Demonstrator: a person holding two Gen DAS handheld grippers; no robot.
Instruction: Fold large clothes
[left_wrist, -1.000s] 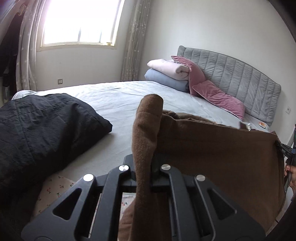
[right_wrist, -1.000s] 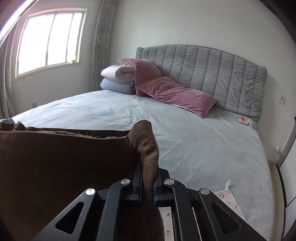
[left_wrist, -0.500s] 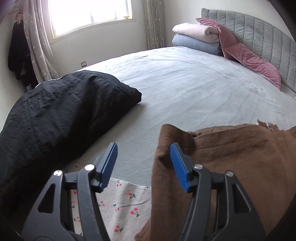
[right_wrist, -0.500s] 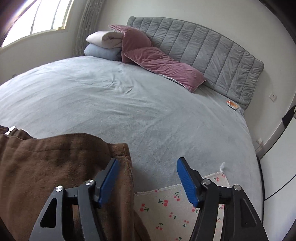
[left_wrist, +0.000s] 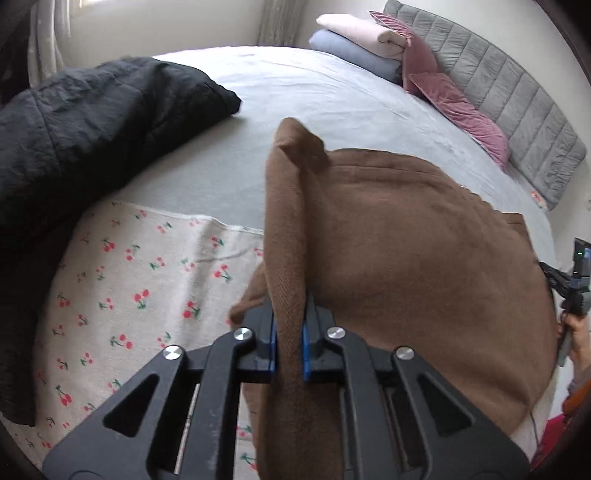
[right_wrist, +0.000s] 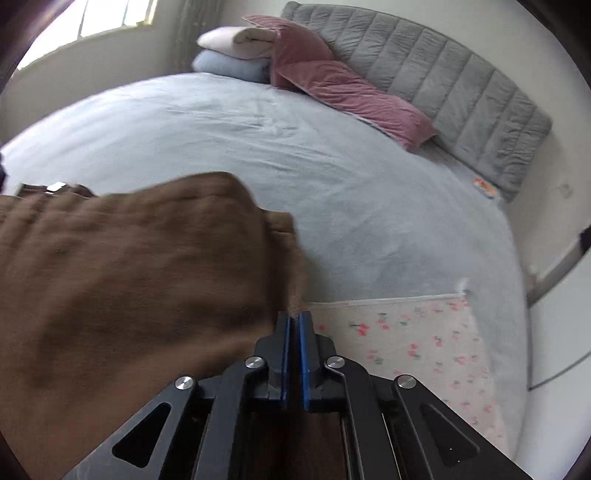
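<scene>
lying across the foot of the grey bed (left_wrist: 325, 96), brown garment (left_wrist: 424, 258) stretched side to side, left gripper (left_wrist: 287, 345) closing on one raised corner fold, right gripper (right_wrist: 292, 354) clamped on the other — black jacket (left_wrist: 92, 122) beside, cherry-print cloth (left_wrist: 147, 288) beneath

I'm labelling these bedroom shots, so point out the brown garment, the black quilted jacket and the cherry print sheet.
brown garment (left_wrist: 406, 258): left wrist view, broad middle of the cloth.
black quilted jacket (left_wrist: 92, 122): left wrist view, middle of its upper surface.
cherry print sheet (left_wrist: 140, 288): left wrist view, bare patch beside the garment.
</scene>
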